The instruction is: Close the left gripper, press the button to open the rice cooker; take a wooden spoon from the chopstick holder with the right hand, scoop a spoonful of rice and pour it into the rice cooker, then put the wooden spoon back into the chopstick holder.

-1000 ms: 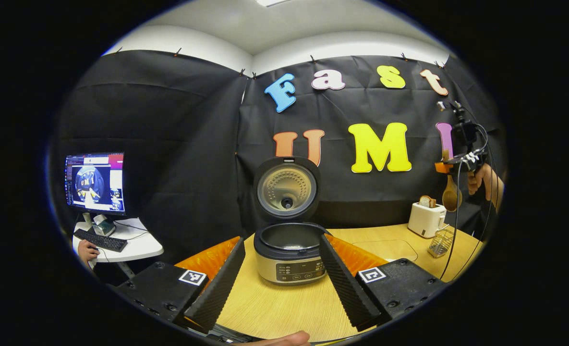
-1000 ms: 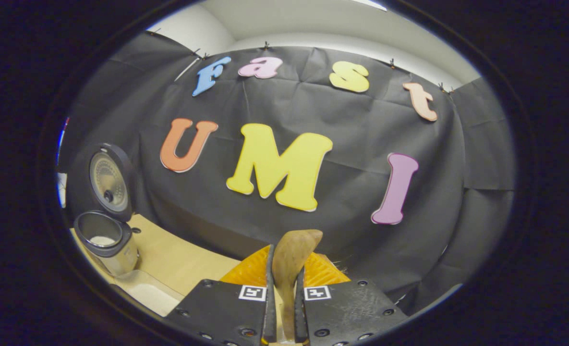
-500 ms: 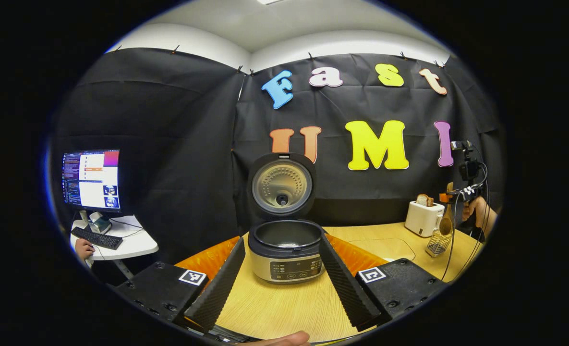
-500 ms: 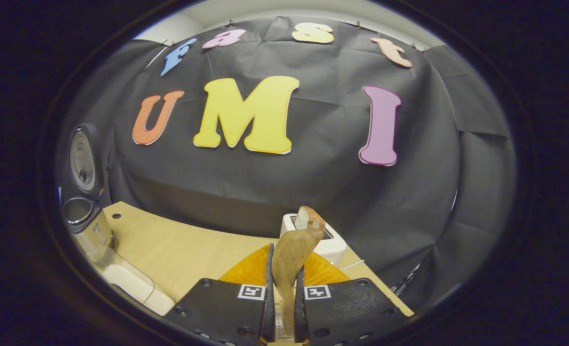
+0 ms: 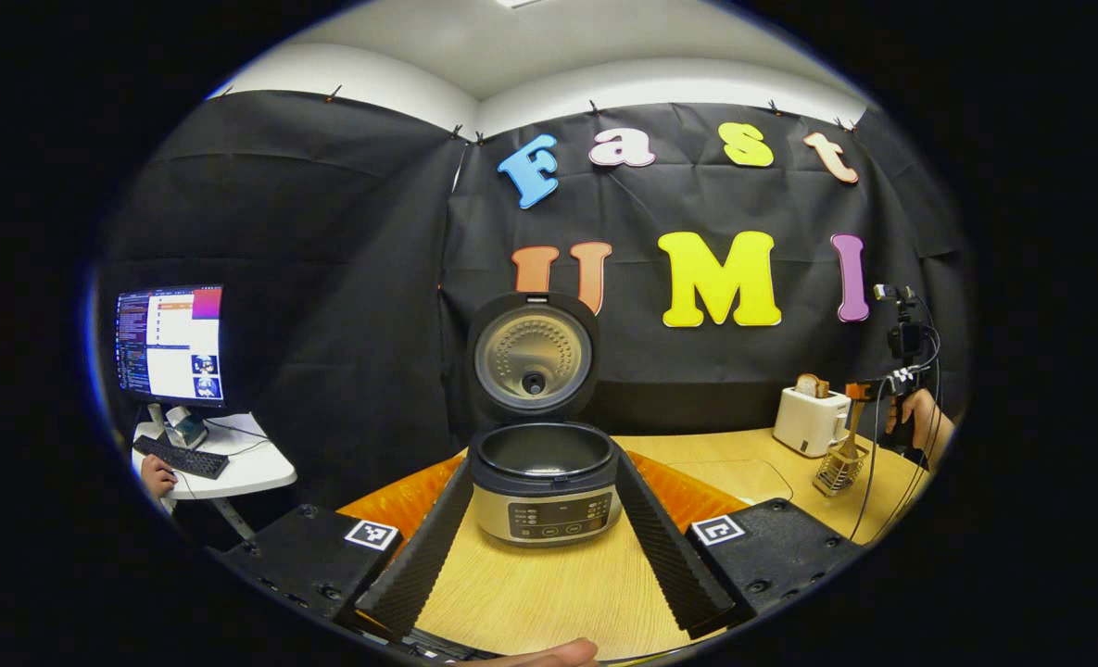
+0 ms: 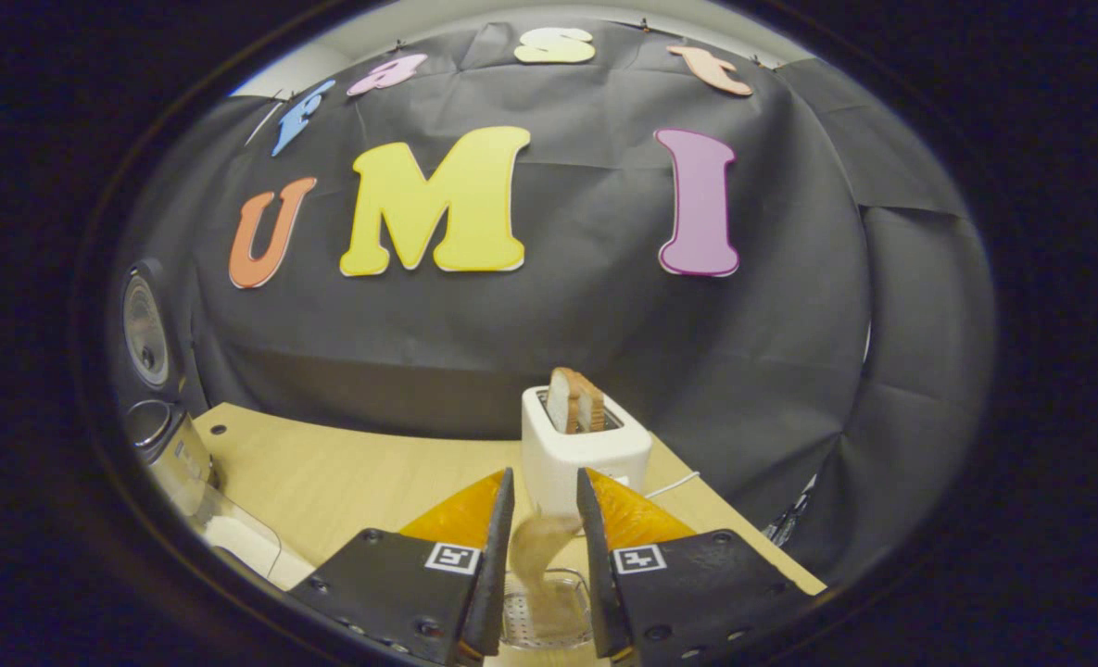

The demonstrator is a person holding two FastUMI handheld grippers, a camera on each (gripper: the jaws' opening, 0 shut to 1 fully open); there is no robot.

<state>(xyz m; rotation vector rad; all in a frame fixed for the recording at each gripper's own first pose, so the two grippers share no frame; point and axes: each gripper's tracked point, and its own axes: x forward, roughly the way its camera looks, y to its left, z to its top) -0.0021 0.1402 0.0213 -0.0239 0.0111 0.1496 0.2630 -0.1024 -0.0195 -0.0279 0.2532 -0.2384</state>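
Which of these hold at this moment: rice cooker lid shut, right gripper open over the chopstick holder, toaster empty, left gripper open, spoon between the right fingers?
1. The round black-and-silver rice cooker has its lid shut. False: the lid stands upright and open.
2. The right gripper has its fingers spread above the wire-mesh chopstick holder. True.
3. The white toaster is empty. False: sliced bread sticks out of its slot.
4. The left gripper is open, its fingers on either side of the cooker. True.
5. The wooden spoon shows blurred between the right fingers, reaching down into the holder. True; whether the fingers touch it cannot be told.
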